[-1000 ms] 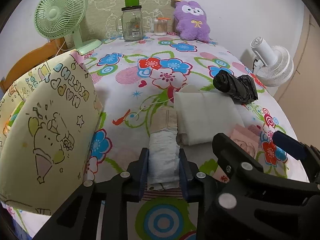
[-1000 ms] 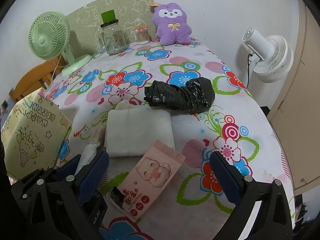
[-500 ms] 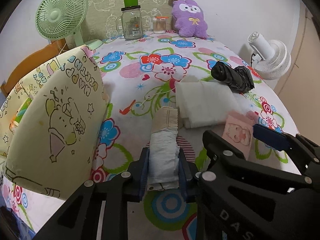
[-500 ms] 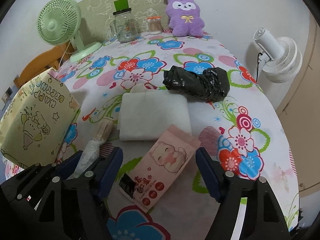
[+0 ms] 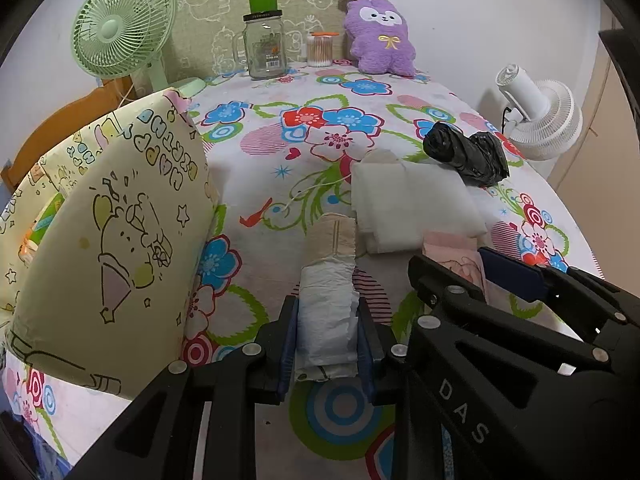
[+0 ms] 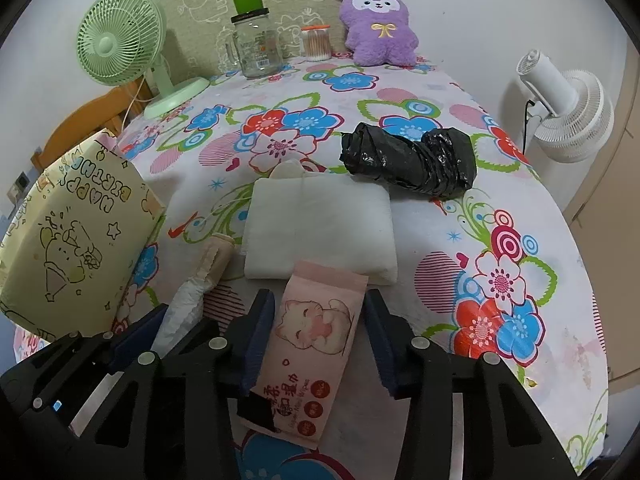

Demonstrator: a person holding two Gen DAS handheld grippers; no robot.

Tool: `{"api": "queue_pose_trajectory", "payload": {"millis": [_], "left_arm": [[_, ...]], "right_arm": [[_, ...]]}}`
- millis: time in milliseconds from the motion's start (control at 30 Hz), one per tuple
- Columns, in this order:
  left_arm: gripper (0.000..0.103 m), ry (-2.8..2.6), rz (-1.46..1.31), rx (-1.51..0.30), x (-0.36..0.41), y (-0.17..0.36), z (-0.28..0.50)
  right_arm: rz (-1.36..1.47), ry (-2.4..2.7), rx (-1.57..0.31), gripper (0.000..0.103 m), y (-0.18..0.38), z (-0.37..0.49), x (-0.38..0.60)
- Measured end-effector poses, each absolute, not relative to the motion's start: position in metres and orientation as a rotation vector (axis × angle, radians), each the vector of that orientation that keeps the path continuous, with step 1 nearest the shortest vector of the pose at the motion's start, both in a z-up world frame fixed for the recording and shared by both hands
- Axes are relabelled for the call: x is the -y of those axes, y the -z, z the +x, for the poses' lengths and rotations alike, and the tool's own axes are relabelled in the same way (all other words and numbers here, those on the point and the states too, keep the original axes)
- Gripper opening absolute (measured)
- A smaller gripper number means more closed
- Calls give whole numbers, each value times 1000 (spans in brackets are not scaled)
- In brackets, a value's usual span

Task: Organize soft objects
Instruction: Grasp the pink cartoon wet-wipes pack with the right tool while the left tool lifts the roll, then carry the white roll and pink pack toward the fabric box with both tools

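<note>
Now the right gripper (image 6: 318,340) has just been closing: a second ago its jaws stood wide on either side of the pink wet-wipe pack (image 6: 308,352), and they have drawn in until the blue pads sit against the pack's long edges, or very nearly; I can't quite tell whether they press yet. The pack lies flat on the flowered tablecloth (image 6: 500,208), at about six o'clock from the folded white cloth (image 6: 320,228), its far end touching that cloth. The left gripper (image 5: 326,344) hasn't changed: clenched on the rolled white-and-beige bundle (image 5: 328,288), at nine o'clock from the pack. So both hands are about loaded, I'd say, and the lift toward the yellow birthday bag (image 5: 100,240), off at nine o'clock, looks like the next thing. The black plastic roll (image 6: 408,160) lies untouched at one o'clock from the cloth.
</note>
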State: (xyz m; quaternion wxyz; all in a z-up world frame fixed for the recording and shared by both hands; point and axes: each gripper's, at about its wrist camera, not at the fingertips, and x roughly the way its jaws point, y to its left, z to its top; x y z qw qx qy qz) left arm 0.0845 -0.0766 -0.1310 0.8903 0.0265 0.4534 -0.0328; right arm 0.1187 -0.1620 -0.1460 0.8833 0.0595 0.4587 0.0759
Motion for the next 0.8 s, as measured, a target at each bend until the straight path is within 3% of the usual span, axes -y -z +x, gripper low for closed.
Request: {"api": "queue_pose_trajectory", "payload": {"millis": [800], "left_arm": [[23, 84, 61, -850, 85, 98, 57]], "right_arm": [[131, -153, -866, 46, 110, 88, 171]]}}
